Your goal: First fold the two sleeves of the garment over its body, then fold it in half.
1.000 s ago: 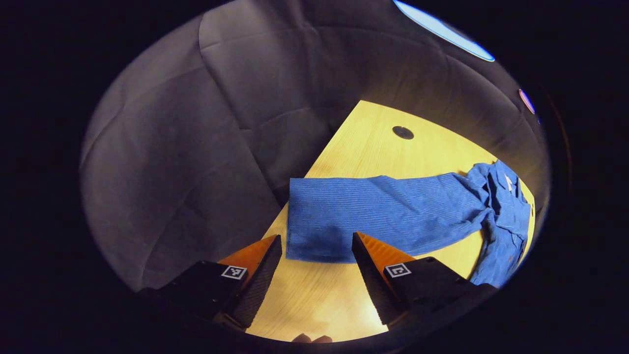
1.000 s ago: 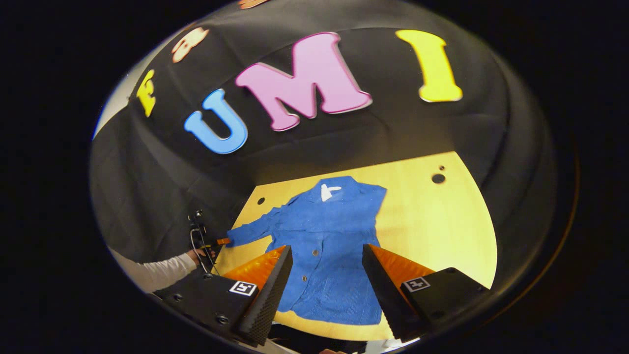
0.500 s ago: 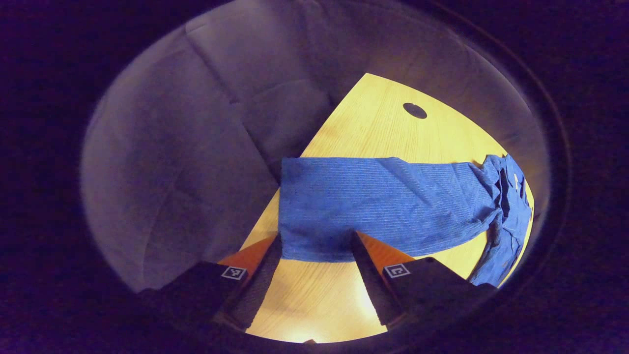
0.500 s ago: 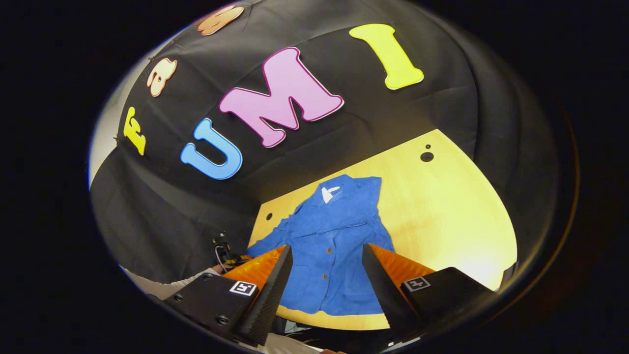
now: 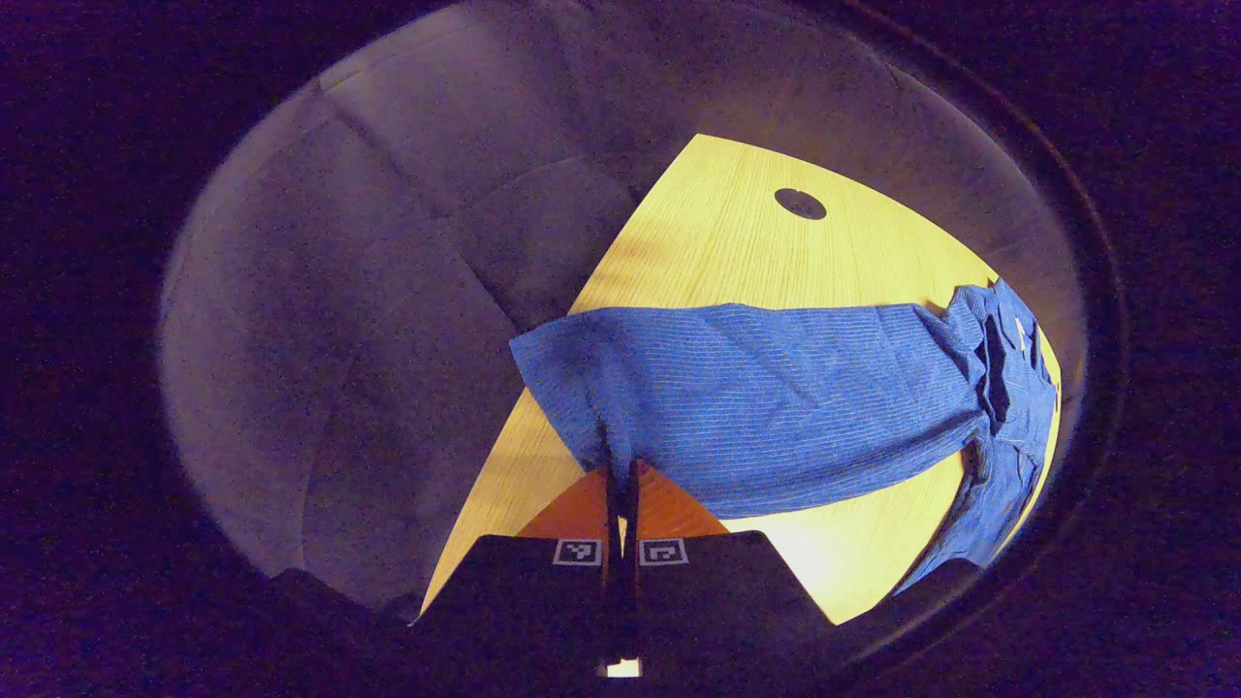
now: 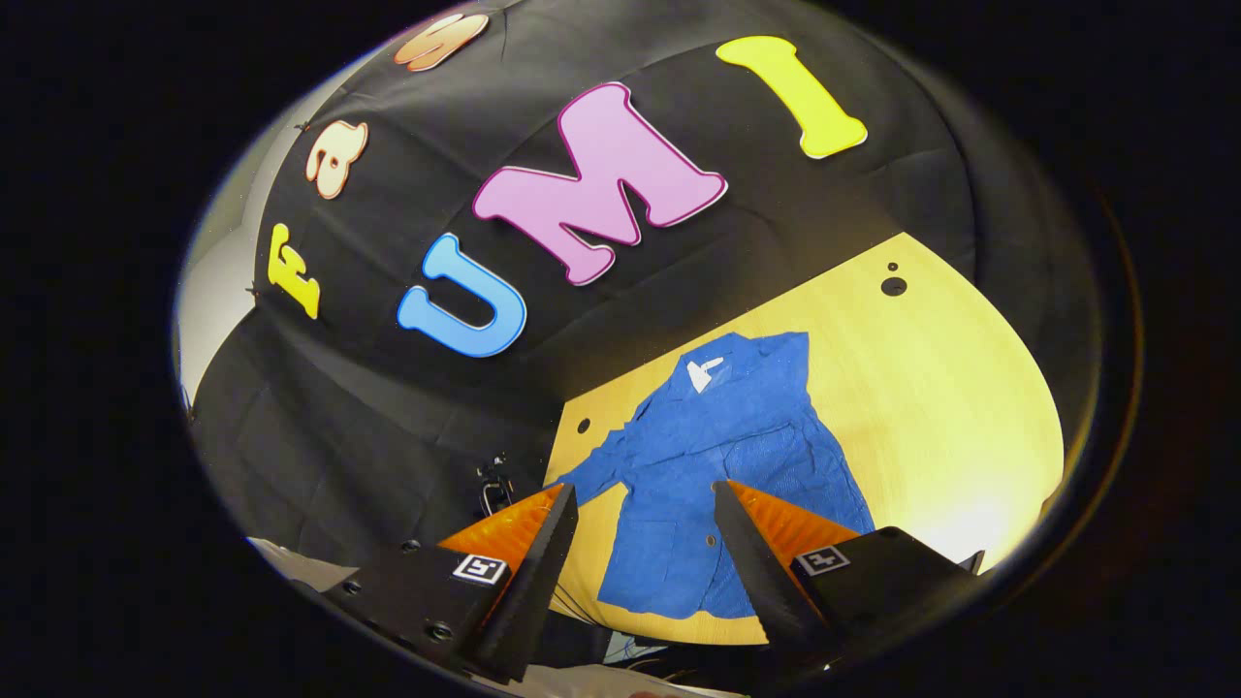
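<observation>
A blue button-up garment (image 6: 722,456) lies flat on the yellow wooden table (image 6: 950,407), collar toward the back wall. One sleeve lies folded over its body. The other sleeve (image 5: 776,397) stretches out toward the table's left edge. My left gripper (image 5: 620,480) is shut on that sleeve's cuff, and the cuff is bunched and raised a little off the table. My right gripper (image 6: 645,504) hangs open above the garment's lower half with nothing between its fingers.
The black cloth wall runs close behind the table and along its left side. Round cable holes (image 5: 800,204) (image 6: 893,286) sit near the table's back corners. Bare wood lies to the right of the garment.
My left gripper has moved forward over the cuff and shut on it, lifting it slightly. My right gripper has swung left and tilted while staying open.
</observation>
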`<action>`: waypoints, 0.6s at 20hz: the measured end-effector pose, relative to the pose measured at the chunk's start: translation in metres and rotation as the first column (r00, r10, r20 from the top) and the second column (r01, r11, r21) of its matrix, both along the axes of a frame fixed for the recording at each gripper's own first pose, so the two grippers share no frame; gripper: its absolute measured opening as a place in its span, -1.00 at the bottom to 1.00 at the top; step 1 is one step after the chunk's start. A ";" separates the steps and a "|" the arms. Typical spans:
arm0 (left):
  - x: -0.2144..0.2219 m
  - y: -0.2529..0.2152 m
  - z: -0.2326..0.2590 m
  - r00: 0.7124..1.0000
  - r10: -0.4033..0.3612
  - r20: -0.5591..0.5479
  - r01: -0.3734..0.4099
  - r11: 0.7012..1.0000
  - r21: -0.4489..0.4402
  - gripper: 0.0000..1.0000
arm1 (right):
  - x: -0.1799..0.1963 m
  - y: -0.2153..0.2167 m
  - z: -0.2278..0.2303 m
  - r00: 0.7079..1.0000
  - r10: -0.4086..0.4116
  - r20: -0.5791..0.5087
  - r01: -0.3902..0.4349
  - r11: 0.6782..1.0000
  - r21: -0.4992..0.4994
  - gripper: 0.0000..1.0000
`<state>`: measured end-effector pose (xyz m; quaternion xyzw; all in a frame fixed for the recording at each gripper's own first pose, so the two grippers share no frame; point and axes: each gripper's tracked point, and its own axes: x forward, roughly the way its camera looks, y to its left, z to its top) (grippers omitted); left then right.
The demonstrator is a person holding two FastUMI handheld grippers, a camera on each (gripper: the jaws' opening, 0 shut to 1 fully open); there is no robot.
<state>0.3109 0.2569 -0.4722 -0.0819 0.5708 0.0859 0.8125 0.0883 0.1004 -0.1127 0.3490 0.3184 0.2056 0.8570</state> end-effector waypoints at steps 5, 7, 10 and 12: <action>0.005 -0.002 0.019 0.998 0.001 0.057 -0.001 1.000 0.001 -1.00 | -0.002 -0.004 -0.007 1.000 0.000 -0.003 0.000 1.000 -0.005 0.82; 0.011 -0.006 0.045 0.994 -0.023 0.111 0.022 1.000 0.012 -1.00 | 0.001 -0.013 -0.010 1.000 -0.012 0.005 0.012 1.000 -0.022 0.82; 0.030 -0.015 0.109 0.972 -0.068 0.223 0.058 0.997 0.053 -1.00 | 0.007 -0.025 -0.017 1.000 -0.029 0.010 0.029 0.999 -0.029 0.82; 0.043 -0.035 0.154 0.951 -0.093 0.294 0.083 0.996 0.043 -1.00 | 0.010 -0.028 -0.017 0.999 -0.033 0.009 0.033 0.999 -0.004 0.82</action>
